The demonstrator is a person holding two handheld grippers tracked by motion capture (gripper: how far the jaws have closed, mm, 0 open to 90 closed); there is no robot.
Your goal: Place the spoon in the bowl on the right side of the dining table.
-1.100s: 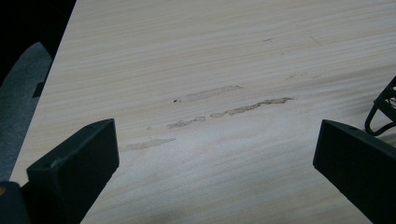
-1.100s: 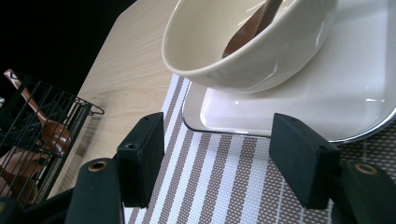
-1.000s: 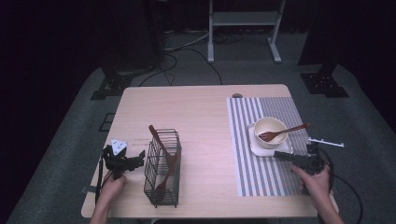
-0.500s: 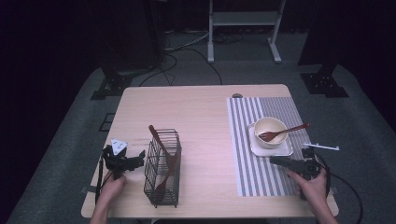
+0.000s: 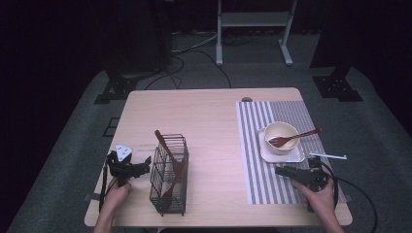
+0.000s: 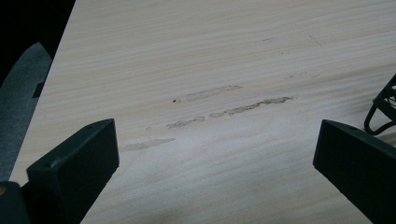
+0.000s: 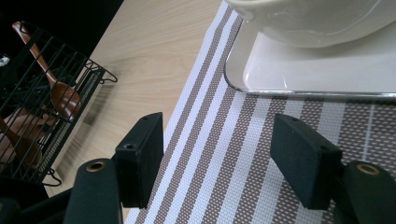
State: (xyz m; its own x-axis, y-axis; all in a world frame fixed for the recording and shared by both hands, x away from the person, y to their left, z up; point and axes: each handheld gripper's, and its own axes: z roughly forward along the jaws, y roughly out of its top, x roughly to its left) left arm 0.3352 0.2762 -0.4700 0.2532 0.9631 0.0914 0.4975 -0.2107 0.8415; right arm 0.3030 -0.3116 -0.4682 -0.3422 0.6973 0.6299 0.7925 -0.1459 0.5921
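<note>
1. My left claw [image 5: 145, 161] lay low over the bare table [image 5: 214, 121] at the near left, its jaws spread wide with nothing between them
2. It sat just left of the black wire basket [image 5: 167, 177], pointing right toward it; in the left gripper view a wire foot of the basket [image 6: 380, 114] showed beyond the right jaw
3. The basket held wooden utensils [image 5: 170, 165], one handle leaning up and out to the far left
4. My right claw [image 5: 282, 170] rested over the striped mat [image 5: 252, 145] at the near right, jaws spread and empty
5. Just beyond it stood the square plate [image 7: 261, 60] carrying the cream bowl [image 5: 281, 133], apart from my jaws
6. A wooden spoon [image 5: 296, 137] lay in the bowl, handle out to the right
</note>
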